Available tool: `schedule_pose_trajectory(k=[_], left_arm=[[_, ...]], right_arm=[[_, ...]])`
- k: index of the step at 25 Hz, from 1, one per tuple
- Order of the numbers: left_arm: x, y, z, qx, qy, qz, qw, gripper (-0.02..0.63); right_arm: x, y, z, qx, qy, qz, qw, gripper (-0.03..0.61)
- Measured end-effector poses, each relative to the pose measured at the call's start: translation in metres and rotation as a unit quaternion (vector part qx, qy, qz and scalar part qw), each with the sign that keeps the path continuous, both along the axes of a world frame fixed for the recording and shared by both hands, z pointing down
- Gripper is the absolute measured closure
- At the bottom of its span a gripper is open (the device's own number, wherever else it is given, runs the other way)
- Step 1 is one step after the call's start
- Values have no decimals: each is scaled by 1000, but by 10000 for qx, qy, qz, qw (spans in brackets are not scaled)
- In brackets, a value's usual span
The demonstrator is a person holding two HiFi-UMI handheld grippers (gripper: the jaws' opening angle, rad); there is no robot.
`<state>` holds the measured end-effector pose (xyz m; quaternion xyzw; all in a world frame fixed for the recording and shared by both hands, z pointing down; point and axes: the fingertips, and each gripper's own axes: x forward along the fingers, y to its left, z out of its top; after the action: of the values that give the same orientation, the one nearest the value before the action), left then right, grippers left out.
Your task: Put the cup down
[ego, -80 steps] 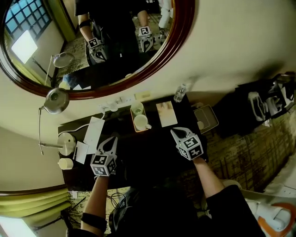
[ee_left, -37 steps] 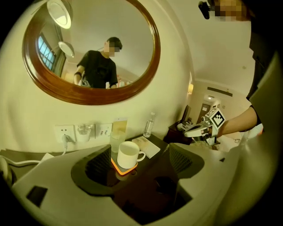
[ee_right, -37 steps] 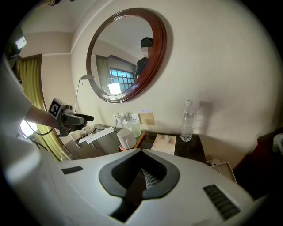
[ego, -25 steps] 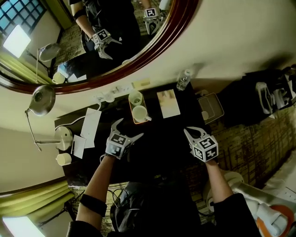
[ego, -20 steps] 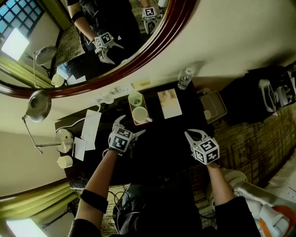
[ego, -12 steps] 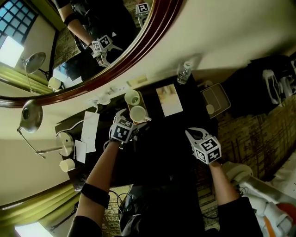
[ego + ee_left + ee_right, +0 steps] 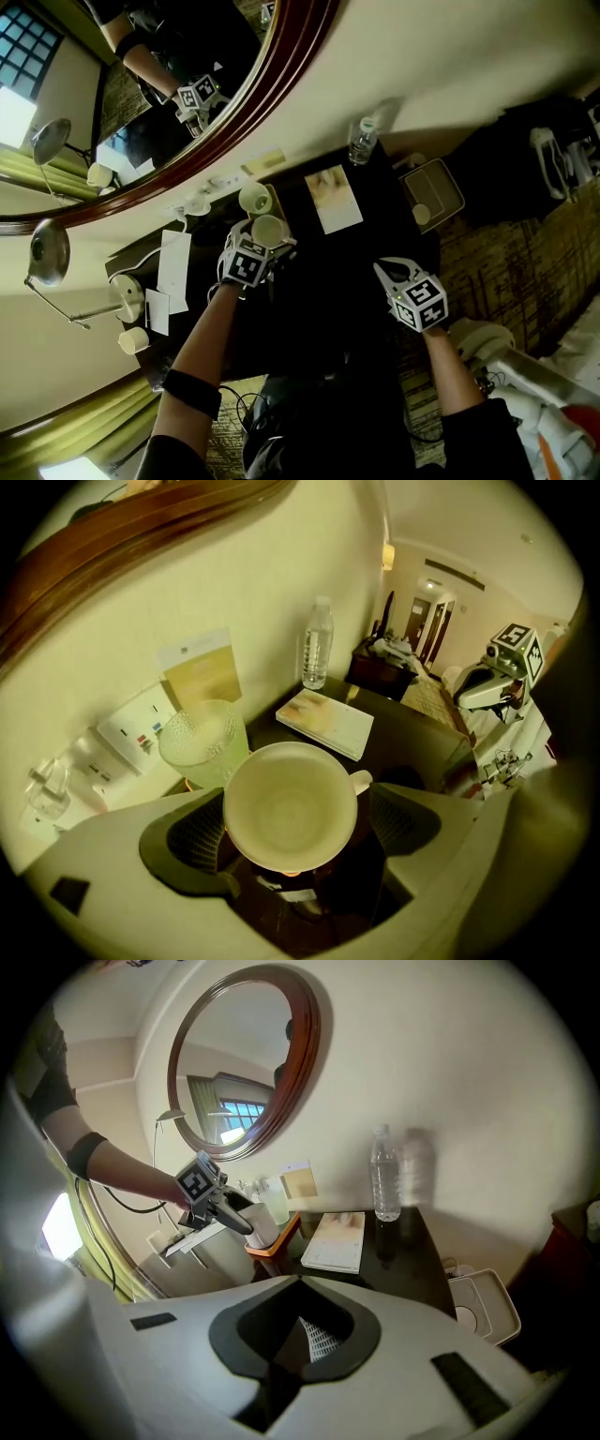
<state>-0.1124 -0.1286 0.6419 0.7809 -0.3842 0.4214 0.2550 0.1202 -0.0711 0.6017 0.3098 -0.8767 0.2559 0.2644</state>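
A white cup [image 7: 267,230] stands on an orange tray [image 7: 277,1238] on the dark desk, beside a frosted glass [image 7: 253,198]. My left gripper [image 7: 265,236] reaches over the tray with its jaws either side of the cup. In the left gripper view the cup [image 7: 291,803] sits between the dark pads [image 7: 192,836], and a narrow gap shows on each side. The glass [image 7: 202,742] stands just behind it. My right gripper [image 7: 382,270] hovers over the desk's right front, shut and holding nothing. The right gripper view shows the left gripper [image 7: 246,1218] at the cup [image 7: 258,1227].
A water bottle [image 7: 359,142] stands at the back of the desk, with a booklet [image 7: 334,199] lying in front of it. A white square tray [image 7: 433,195] sits off the desk's right end. Papers [image 7: 173,262] and a lamp [image 7: 127,298] occupy the left end. A round mirror [image 7: 141,103] hangs above.
My left gripper has moved forward from the desk's middle to the tray and now has its jaws around the cup. The right gripper has hardly moved.
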Motion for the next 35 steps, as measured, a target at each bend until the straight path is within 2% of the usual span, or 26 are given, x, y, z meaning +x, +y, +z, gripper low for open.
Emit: schedule_pose_trajectory(k=[2,3,9,16,24,31,35], left_arm=[[-3,-2,2,76,-76,-33,9999,191],[-5,-2,3,107,-92,-50,9999,199],[-4,2,-2,180,-155,-74,9997,204],[23,7,-14,367,-69,250,9990,206],[96,28,-23,456,94,1280,9907,206],[162,58,-13,301,131,2517,9672,206],[185,72,-2,137,65,2985,9543,206]], right_arm=[[3,2,1,-9,8,8,10000,563],[5,2,1,-12,7,17,10000,563],[16,3,-1,8,-2,74,10000,563],[24,5,-4,32,-63,152,9999,563],[43,7,-10,81,-96,309,9994,563],[62,15,-13,86,-108,477,9988,563],[77,22,-7,93,-64,600,9981,563]])
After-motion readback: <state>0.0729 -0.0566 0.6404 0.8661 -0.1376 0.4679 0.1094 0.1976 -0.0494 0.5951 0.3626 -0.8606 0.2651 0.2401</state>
